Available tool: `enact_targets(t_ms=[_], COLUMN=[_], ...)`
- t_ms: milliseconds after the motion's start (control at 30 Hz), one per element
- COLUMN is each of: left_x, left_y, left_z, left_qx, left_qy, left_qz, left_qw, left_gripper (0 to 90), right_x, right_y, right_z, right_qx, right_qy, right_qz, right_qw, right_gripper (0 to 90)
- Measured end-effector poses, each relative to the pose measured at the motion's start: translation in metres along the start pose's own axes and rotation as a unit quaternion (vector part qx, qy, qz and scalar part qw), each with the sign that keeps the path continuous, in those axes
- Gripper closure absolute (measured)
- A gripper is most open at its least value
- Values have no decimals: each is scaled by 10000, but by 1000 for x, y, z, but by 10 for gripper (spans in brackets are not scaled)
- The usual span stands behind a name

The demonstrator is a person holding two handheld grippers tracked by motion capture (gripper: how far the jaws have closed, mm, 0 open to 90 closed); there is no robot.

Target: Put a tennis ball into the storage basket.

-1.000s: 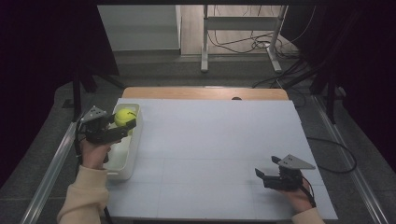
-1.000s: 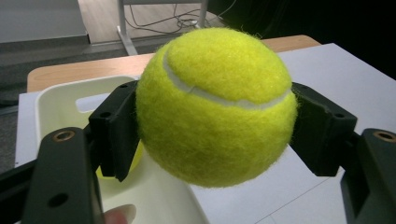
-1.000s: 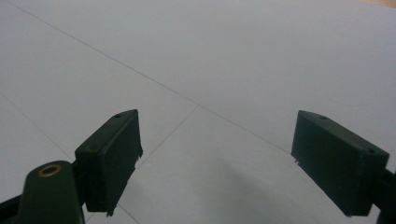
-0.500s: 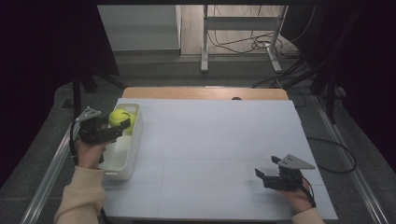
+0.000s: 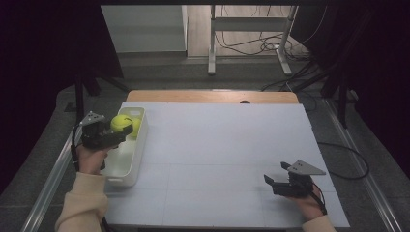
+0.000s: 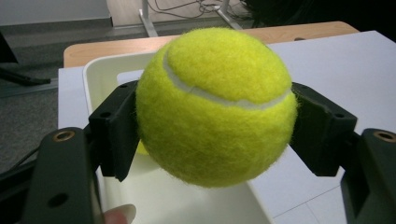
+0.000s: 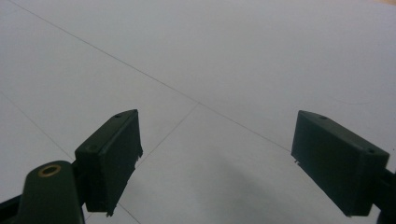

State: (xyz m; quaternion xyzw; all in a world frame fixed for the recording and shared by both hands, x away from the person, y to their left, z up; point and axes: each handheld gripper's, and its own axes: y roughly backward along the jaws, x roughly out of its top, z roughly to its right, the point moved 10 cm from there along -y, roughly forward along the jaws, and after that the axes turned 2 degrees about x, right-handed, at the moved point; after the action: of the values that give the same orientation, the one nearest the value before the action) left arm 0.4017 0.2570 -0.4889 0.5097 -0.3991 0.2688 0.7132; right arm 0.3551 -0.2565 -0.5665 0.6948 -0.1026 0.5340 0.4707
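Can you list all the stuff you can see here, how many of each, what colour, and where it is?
tennis ball: one held, yellow-green, clamped between the left gripper's jaws above the tub; a second yellow one seems to lie in the tub behind it, mostly hidden.
tub: one, white, long, at the table's left edge.
table: one, white top with thin lines, wooden strip at the far edge.
desk legs: one pale frame, on the floor beyond the table.
cables: several, dark, on the floor at the back and right.
left gripper: one, black, over the tub, gripping the ball.
right gripper: one, black, near right of the table, jaws apart, holding nothing.
sleeves: two, cream, bottom edge.
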Motion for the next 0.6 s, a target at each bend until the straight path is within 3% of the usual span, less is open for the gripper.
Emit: enact_targets(t_ms=[600], left_x=[-18], left_y=[-12], left_z=[-12], left_qx=[198], left_qy=[5], left_qz=[-562], left_qw=[9982], left_gripper=[257], right_x=[0], right_y=[0], right_z=[0], right_qx=[-2], right_qy=[0], right_qz=[-10], right_qw=[10000], right_gripper=[163])
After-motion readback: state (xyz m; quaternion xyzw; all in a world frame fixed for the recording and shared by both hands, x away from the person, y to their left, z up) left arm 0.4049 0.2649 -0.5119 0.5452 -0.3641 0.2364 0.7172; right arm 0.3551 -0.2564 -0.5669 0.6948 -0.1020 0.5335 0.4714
